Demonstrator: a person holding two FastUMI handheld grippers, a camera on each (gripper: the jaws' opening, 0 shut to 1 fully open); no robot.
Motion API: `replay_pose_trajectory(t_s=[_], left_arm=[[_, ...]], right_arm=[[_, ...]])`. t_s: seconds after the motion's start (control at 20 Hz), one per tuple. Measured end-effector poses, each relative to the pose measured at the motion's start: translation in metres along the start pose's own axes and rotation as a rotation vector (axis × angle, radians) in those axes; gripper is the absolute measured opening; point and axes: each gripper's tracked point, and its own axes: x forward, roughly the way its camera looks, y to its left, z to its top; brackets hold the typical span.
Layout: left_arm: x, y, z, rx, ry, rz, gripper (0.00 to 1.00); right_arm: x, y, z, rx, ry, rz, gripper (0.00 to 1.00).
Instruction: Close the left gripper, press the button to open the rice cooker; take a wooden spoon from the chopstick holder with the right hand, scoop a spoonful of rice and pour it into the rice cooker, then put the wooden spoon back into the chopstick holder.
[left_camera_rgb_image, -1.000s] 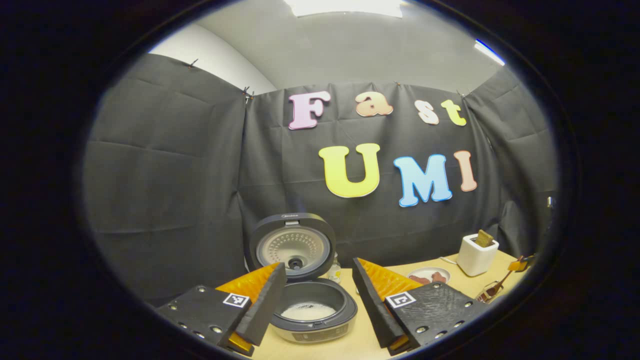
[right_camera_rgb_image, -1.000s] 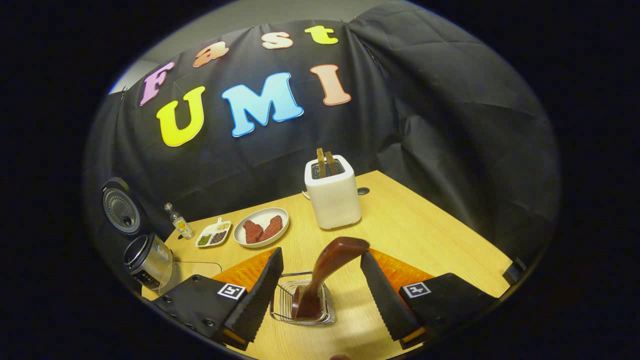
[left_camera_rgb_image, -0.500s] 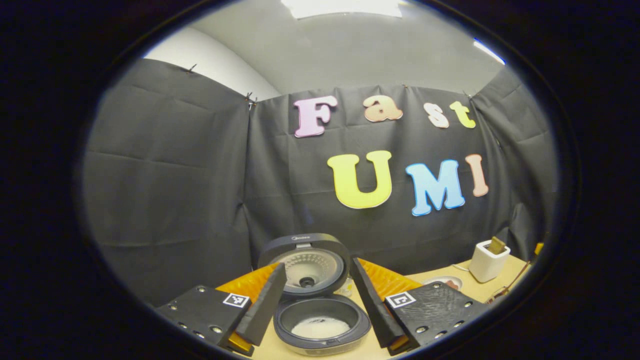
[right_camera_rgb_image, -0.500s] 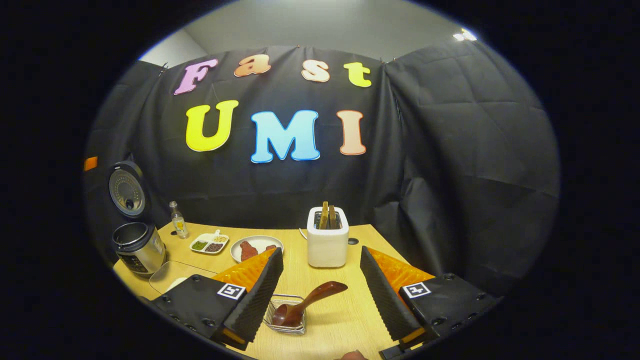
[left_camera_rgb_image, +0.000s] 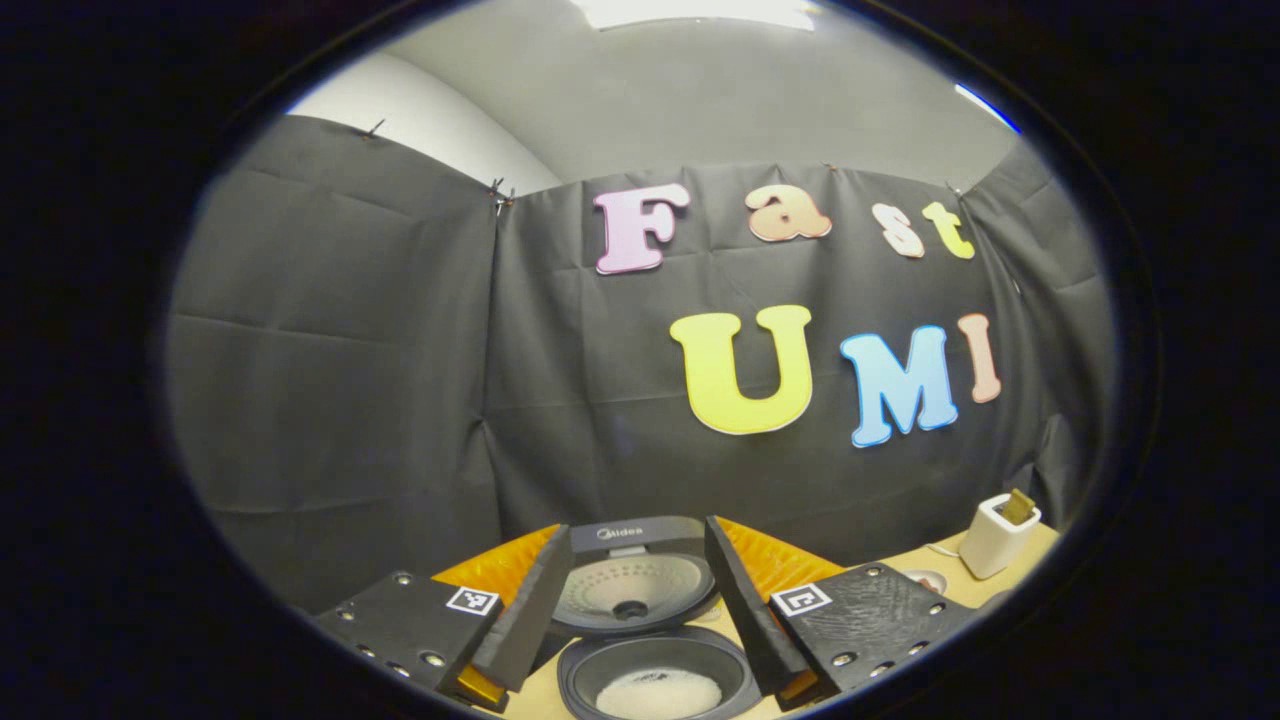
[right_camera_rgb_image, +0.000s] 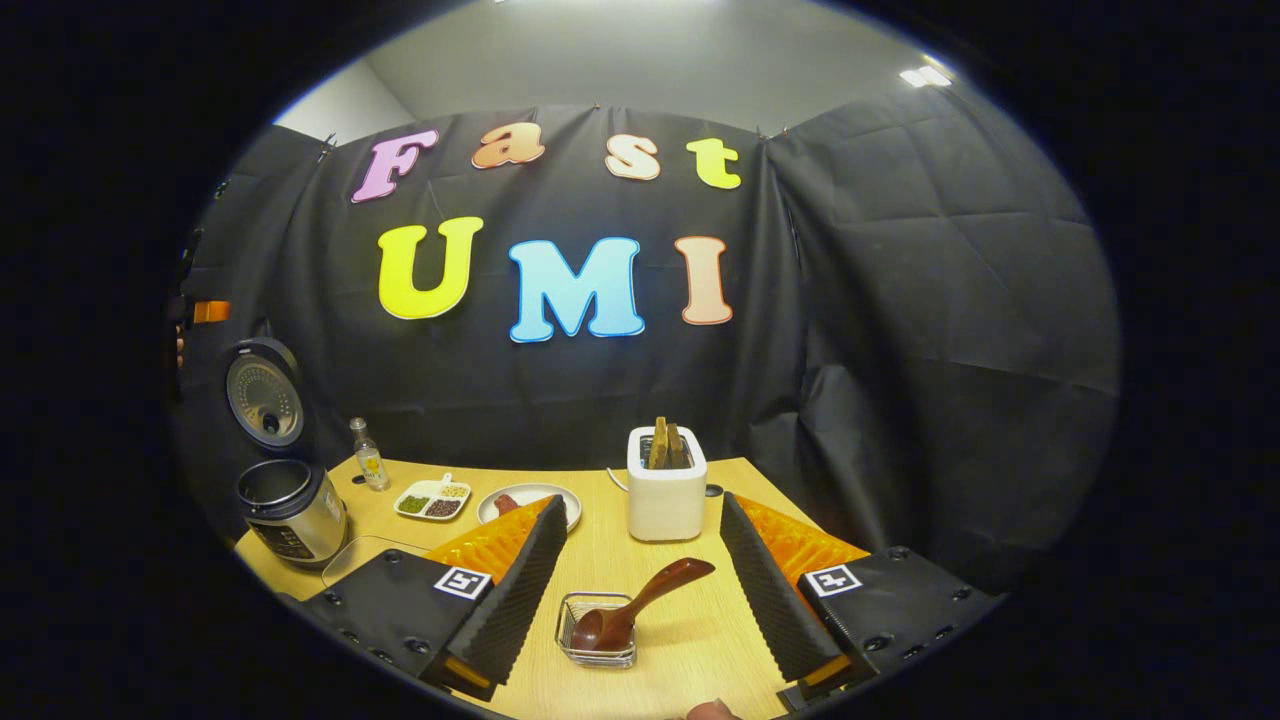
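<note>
Since a second ago the right hand-held gripper (right_camera_rgb_image: 640, 590) has drawn back from the wooden spoon (right_camera_rgb_image: 640, 605), which now rests bowl-down in the wire chopstick holder (right_camera_rgb_image: 597, 643) near the front edge of the table (right_camera_rgb_image: 690, 640), its jaws spread wide and empty. The left hand-held gripper (left_camera_rgb_image: 630, 600), also spread with nothing between its jaws, has moved in over the open rice cooker (left_camera_rgb_image: 655, 690), rice showing in the pot. With the spoon apparently returned, both should withdraw without knocking holder or lid.
</note>
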Motion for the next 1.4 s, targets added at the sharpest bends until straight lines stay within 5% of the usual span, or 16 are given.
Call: replay_pose_trajectory(t_s=[0.65,0.85,1.4], left_arm=[[0.146,0.027,-0.049,-0.04,0.072,0.022,0.83],[0.142,0.031,-0.073,-0.118,0.118,0.036,0.84],[0.053,0.001,-0.106,-0.072,0.16,0.059,0.87]], right_arm=[[-0.007,0.019,-0.02,-0.025,0.047,-0.054,0.98],[-0.01,0.019,-0.022,-0.027,0.053,-0.045,0.98],[-0.004,0.012,-0.024,-0.021,0.06,0.055,0.98]])
